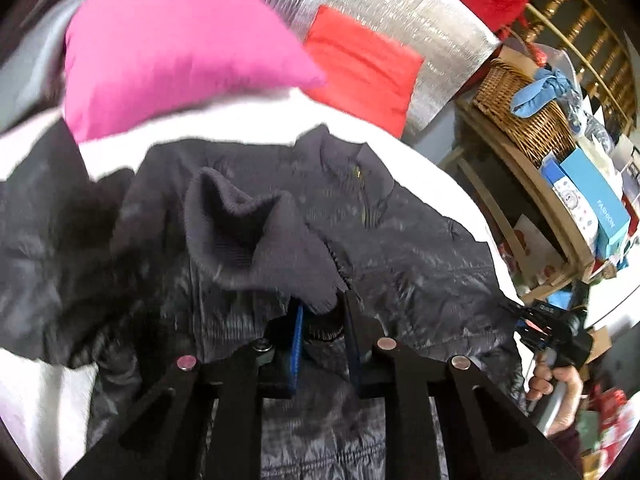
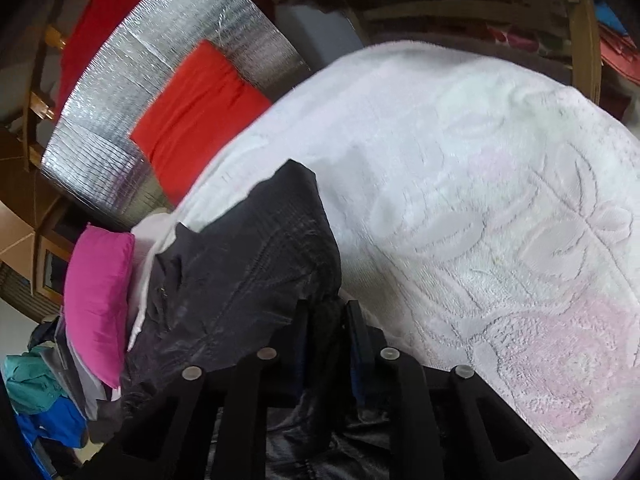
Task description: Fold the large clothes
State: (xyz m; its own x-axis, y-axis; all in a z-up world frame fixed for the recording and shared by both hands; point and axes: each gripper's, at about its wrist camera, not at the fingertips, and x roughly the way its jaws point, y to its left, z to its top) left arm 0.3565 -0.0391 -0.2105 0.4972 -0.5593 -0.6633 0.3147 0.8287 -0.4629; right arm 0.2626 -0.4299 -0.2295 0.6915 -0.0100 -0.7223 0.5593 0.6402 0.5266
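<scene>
Gripping the dark jacket (image 1: 400, 248) on the white blanket (image 2: 460, 168), we clamp both grippers, left (image 1: 322, 312) and right (image 2: 326, 316), on its fabric.

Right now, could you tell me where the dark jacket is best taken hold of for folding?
At its ribbed knit edge, coming from the near side: that band is thick and bunches into a ridge, unlike the slippery quilted shell. The left claw is shut on it; the right claw pinches the jacket likewise.

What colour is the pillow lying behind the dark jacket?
Bright pink pillow, clearest in the left wrist view.
</scene>
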